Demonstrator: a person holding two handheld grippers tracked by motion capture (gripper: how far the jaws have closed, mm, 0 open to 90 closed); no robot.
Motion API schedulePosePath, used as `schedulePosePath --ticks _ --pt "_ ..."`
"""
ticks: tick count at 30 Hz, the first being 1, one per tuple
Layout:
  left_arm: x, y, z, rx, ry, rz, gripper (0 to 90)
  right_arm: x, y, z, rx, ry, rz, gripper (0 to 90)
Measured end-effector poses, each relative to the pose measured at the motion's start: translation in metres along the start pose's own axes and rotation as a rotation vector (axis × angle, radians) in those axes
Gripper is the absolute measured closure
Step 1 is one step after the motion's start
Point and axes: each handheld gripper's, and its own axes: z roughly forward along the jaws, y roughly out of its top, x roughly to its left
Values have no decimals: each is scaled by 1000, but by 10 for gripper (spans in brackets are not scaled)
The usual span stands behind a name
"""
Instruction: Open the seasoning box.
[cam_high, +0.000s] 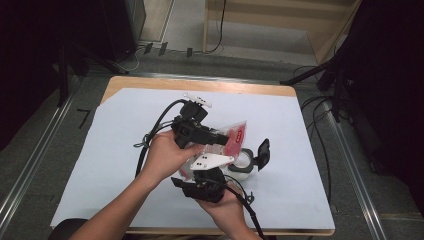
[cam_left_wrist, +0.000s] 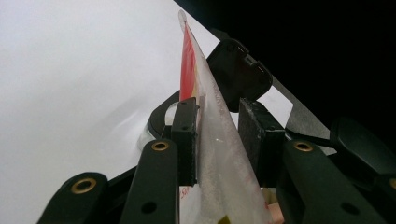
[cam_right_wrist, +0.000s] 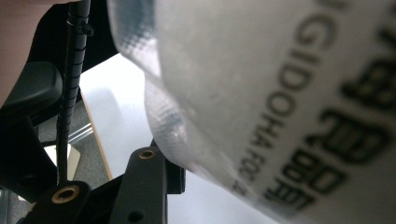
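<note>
Two tongs are working on one plastic pouch (cam_high: 231, 136) at the middle of the high view, above a bench (cam_high: 125, 87) of pale wood covered with a smooth white sheet (cam_high: 115, 145).

Nearest the bottom edge of that view, the right tongs (cam_high: 212, 172) are sitting in the person's right hand (cam_high: 225, 205), a grey three-cornered plate on top and a black ribbed cable trailing off toward the lower right. In the right gripper view the pouch is filling the upper right of the frame as cloudy, finely textured film with blurred black print; one matte black jaw with brass rivets is rising at lower centre, its tip touching the film's lower edge. The other jaw is hidden, so I cannot tell whether this pair is pinching the pouch or merely resting against it.

Slightly farther up, the left hand (cam_high: 162, 155) is carrying the left tongs (cam_high: 220, 139). In the left gripper view their two flat black pads are pinching the pouch, which is standing edge-on between them as a thin, tapering blade: frosted translucent film with a red and yellow face, its sealed tip reaching toward the top centre.

Beyond the pouch, right of centre in the high view, a round clear container (cam_high: 243, 166) with a black ring at its mouth is resting on the sheet, its black hinged lid (cam_high: 263, 151) standing open.
</note>
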Motion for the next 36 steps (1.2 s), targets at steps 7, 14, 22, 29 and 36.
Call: schedulePosePath --ticks 7,14,22,29,36 --pt "0 2 3 9 -11 9 691 -1 0 -1 1 -4 8 639" --pt "0 3 1 7 -7 5 690 -1 1 -2 -2 -1 12 639" --pt "0 5 3 13 0 5 691 -2 1 -1 -2 1 15 639" --pt "-1 9 5 25 3 14 693 -4 3 -3 -12 3 14 639" --pt "-1 12 6 39 1 13 694 -5 3 -4 -14 1 18 639"
